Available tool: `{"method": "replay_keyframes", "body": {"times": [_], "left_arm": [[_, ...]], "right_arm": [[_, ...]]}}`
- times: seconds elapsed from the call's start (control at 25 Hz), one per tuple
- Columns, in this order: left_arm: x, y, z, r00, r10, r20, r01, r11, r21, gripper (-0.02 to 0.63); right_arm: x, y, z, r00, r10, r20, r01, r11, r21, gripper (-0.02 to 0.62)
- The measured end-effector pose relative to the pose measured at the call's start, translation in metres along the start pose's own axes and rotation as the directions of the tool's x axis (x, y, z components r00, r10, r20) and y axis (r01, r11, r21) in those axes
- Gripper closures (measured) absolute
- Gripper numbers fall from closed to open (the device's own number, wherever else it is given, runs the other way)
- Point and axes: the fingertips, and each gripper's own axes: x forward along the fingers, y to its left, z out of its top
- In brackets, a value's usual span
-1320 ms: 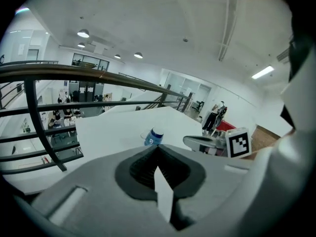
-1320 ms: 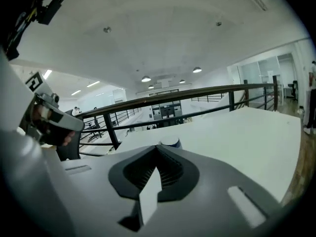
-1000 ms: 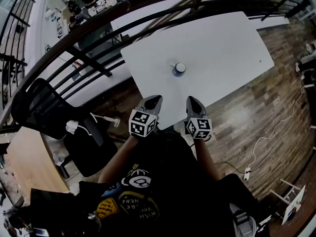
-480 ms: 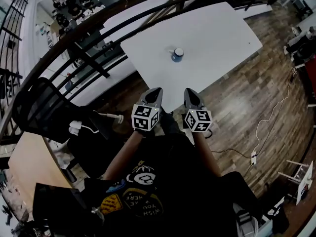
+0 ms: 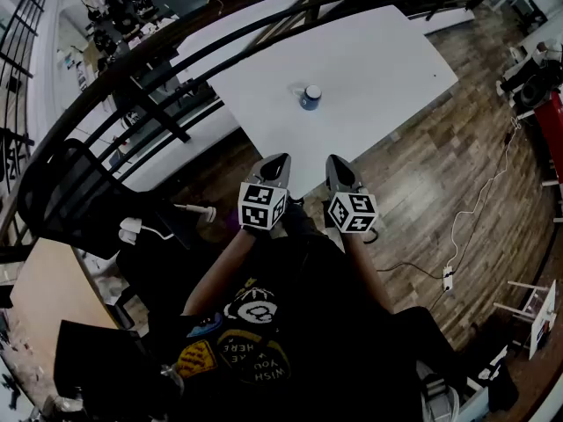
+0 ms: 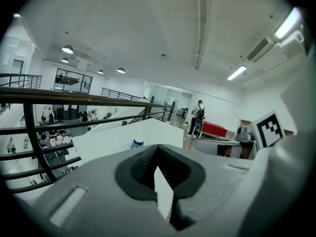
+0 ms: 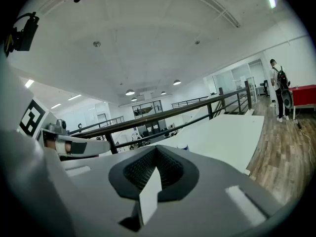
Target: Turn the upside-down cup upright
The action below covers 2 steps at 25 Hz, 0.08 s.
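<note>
A small blue cup (image 5: 310, 97) with a white flat end facing up stands alone near the middle of the white table (image 5: 378, 51). It also shows in the left gripper view as the cup (image 6: 138, 143), and in the right gripper view the cup (image 7: 183, 146) peeks just over the jaws. My left gripper (image 5: 277, 162) and right gripper (image 5: 336, 162) hang side by side at the table's near edge, well short of the cup. Both are shut and hold nothing: left gripper (image 6: 158, 149), right gripper (image 7: 157, 151).
A black railing (image 5: 176, 77) runs along the table's far and left sides. A black office chair (image 5: 70, 192) stands at the left, with a wooden desk (image 5: 40, 297) below it. A cable (image 5: 457, 236) lies on the wood floor at the right. A person (image 6: 199, 116) stands far off.
Both grippers have risen a little and come closer to the table's near edge, still side by side and shut. The cup stands where it was on the table.
</note>
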Motion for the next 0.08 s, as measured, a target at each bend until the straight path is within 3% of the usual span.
{"method": "replay_keyframes", "body": {"times": [0.08], "left_arm": [[0.0021,0.0005,0.0001,1.0,-0.001,-0.004,0.001,1.0,0.01,0.603]], "right_arm": [[0.0014,-0.0033,0.001,1.0,-0.005,-0.001,0.005,1.0,-0.008,0.595]]}}
